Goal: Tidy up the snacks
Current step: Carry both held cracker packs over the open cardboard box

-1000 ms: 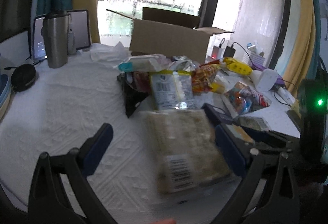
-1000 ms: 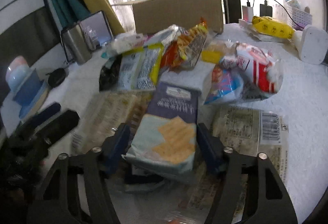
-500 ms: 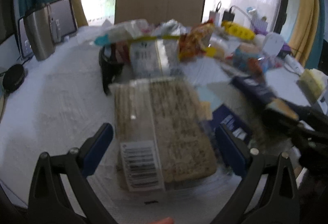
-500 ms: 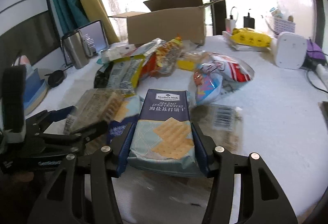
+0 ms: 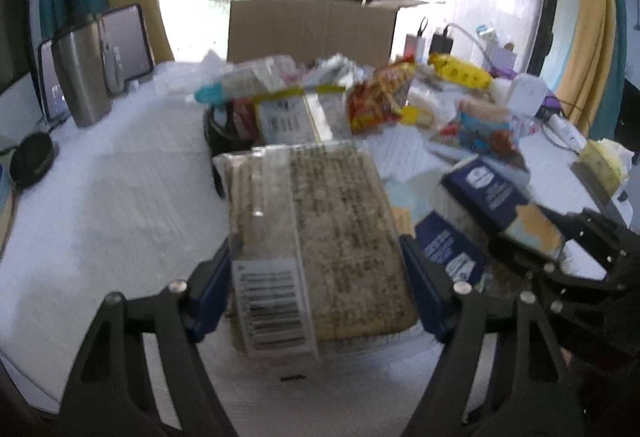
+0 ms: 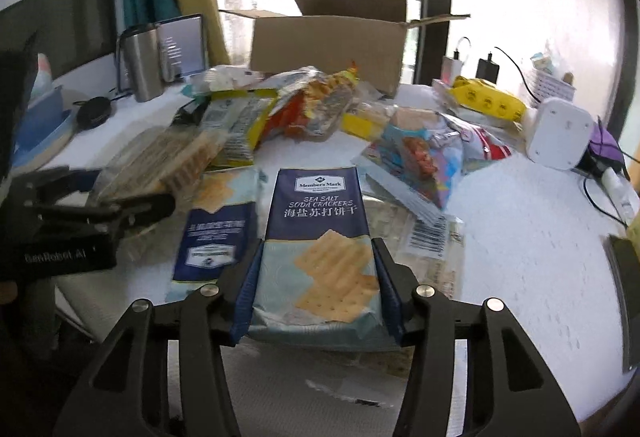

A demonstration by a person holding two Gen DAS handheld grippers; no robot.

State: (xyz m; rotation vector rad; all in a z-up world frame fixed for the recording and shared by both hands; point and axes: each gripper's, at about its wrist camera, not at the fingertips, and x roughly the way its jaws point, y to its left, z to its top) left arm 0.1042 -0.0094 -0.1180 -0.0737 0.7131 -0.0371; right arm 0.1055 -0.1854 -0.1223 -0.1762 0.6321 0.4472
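The left hand-held gripper (image 5: 316, 287), wide a second ago, is closing onto the clear cracker pack (image 5: 316, 237) at 6 o'clock; the right hand-held gripper (image 6: 316, 287) tightens, clamped on the sea salt soda crackers (image 6: 316, 237), both packs ready for the cardboard box (image 6: 326, 47) at 12 o'clock

You see a cracker pack (image 6: 316, 237), navy over pale teal with tan cracker print. Clear wafer pack (image 5: 316, 237): beige-brown, white barcode label. Surface (image 6: 520, 237): white, embossed weave. Box (image 6: 328, 49) at 12 o'clock: plain brown. Gripper pads (image 5: 208, 297): blue.
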